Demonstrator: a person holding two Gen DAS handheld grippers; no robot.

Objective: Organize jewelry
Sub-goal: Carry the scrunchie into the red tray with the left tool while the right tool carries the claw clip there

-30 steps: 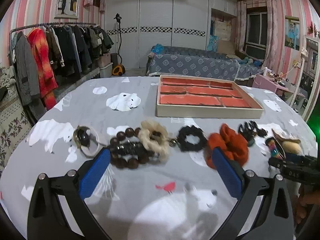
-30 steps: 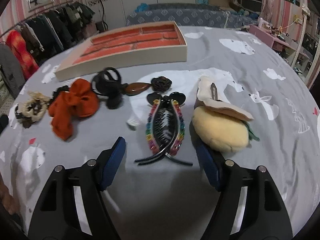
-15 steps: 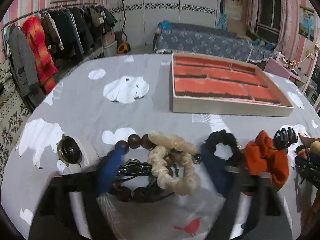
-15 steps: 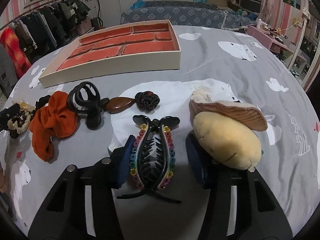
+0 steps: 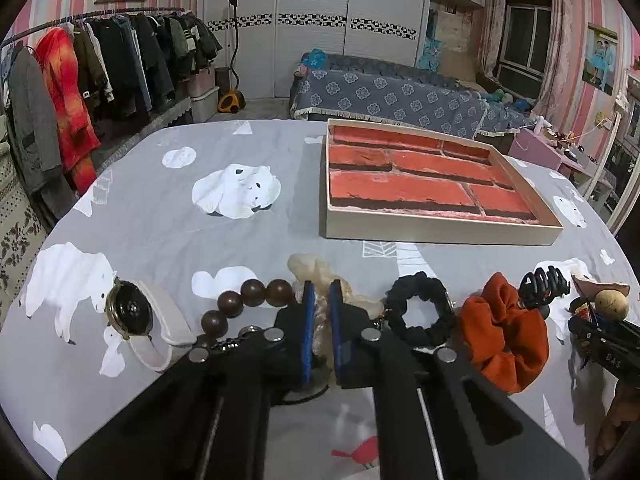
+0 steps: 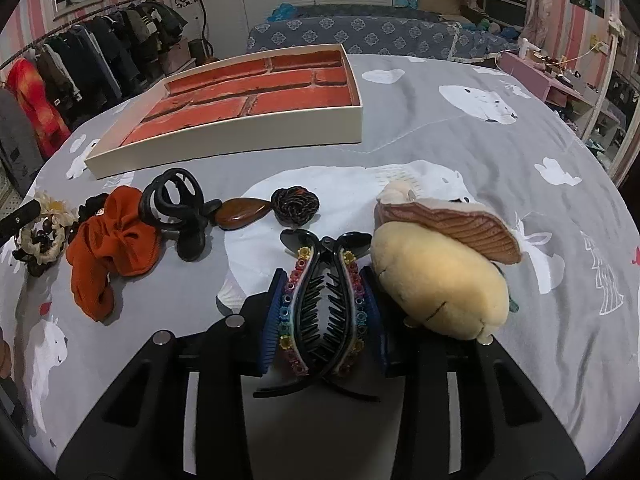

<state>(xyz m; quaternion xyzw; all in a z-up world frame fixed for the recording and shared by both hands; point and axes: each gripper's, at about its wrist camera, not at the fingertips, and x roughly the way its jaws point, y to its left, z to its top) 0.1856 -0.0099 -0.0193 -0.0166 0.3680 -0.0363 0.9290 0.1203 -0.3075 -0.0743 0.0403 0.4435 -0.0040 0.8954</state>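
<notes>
My left gripper [image 5: 319,300] is shut on the cream scrunchie [image 5: 316,276], which lies on the grey cloth beside brown wooden beads [image 5: 240,304]. My right gripper [image 6: 325,300] is shut on the black hair clip with coloured flowers [image 6: 324,308], still resting on the cloth. The shallow tray with a red brick-pattern floor [image 5: 440,232] stands behind the row of items; it also shows in the right wrist view [image 6: 224,148].
A white-strapped watch [image 5: 140,316], a black scrunchie [image 5: 420,312], an orange scrunchie [image 5: 504,340] and a black claw clip [image 5: 544,284] lie in the row. A yellow plush clip [image 6: 436,288], brown oval clip [image 6: 240,212] and dark rosette [image 6: 295,204] lie by my right gripper.
Both grippers moved forward and down and closed: the left onto the cream scrunchie, the right onto the flower hair clip.
</notes>
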